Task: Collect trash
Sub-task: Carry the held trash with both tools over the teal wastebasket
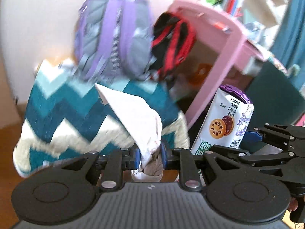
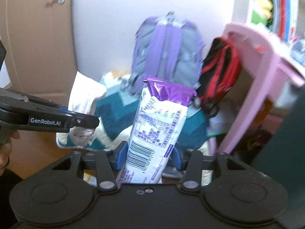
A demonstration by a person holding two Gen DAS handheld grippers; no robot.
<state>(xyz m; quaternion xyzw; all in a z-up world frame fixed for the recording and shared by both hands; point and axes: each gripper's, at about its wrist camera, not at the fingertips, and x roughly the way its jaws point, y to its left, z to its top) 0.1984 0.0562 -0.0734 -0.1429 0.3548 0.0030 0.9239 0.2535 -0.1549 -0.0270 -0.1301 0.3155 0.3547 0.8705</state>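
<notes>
Both pieces of trash are already picked up, so the step in hand looks like the carry: bringing them to wherever rubbish goes.

The left hand-held gripper (image 1: 150, 155) is clenched on a crumpled white tissue (image 1: 141, 118), which stands up out of the jaws and fans wide above them. The right hand-held gripper (image 2: 147, 156) is clamped on a biscuit wrapper (image 2: 158, 126), white with a purple crimped top, gripped near its lower end with the barcode just above the blue pads. The two grippers hang side by side, near each other, each visible at the edge of the other's view.

Behind them lies a teal zigzag blanket (image 1: 63, 114), with a purple backpack (image 2: 165, 51) upright against the wall and a red-and-black bag (image 2: 219, 72) hanging at the pink chair (image 1: 228, 61) (the background is blurred, so finer detail is unclear).

No bin or bag for trash shows in either view. The next move, I judge, calls for turning to find one, then holding each piece over its mouth before loosening the jaws; the tissue is light and may cling to the pads.
</notes>
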